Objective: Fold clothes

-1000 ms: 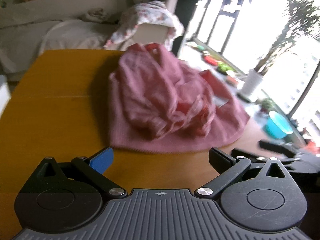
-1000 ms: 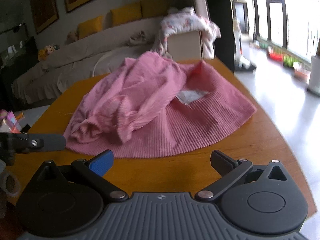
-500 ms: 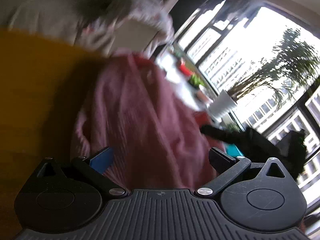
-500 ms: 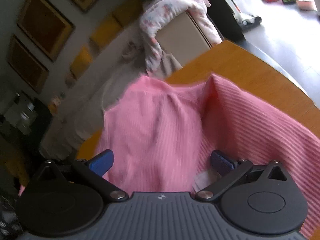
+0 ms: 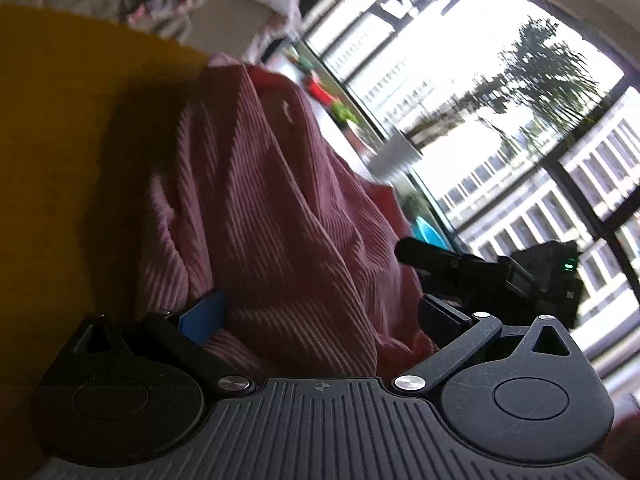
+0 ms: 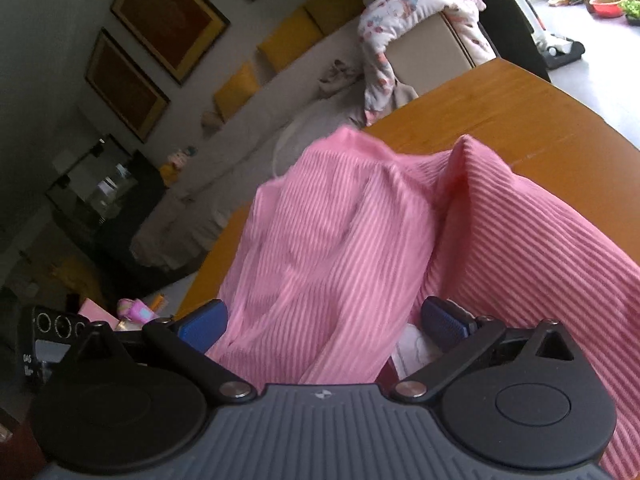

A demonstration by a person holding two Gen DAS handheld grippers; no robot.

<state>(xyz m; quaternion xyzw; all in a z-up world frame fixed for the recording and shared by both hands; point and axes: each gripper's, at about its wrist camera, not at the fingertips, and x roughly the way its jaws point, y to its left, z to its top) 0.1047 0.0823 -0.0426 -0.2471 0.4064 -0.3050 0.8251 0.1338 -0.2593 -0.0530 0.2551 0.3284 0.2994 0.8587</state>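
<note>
Pink ribbed garment [image 5: 272,216]: a knitted top, heaped and rumpled on the yellow-brown wooden desk [image 5: 60,128]; in the right wrist view it [image 6: 340,240] rises in a tall fold with a second ridge to the right.
Left gripper [image 5: 320,316]: fingers spread wide; the blue pad [image 5: 202,314] sits at the left edge of the cloth and the dark pad on the other side at its right edge.
Cloth at the left fingers: a bunched mass of the garment fills the whole gap between them, right down to the gripper body; the pads are not pressed together on it, so nothing is pinched.
Right gripper [image 6: 326,320]: fingers likewise wide apart, blue pads [image 6: 442,320] on either side of a hanging fold.
Cloth at the right fingers: the fold runs between them towards the camera; a white label [image 6: 412,346] shows just inside the right pad; no clamp on the fabric.
Other gripper seen from the left: the right gripper's dark body [image 5: 500,276] lies just beyond the garment's right side.
Background: sofa [image 6: 280,80] with yellow cushions behind the desk, a floral cloth [image 6: 404,12] draped over a chair back.
</note>
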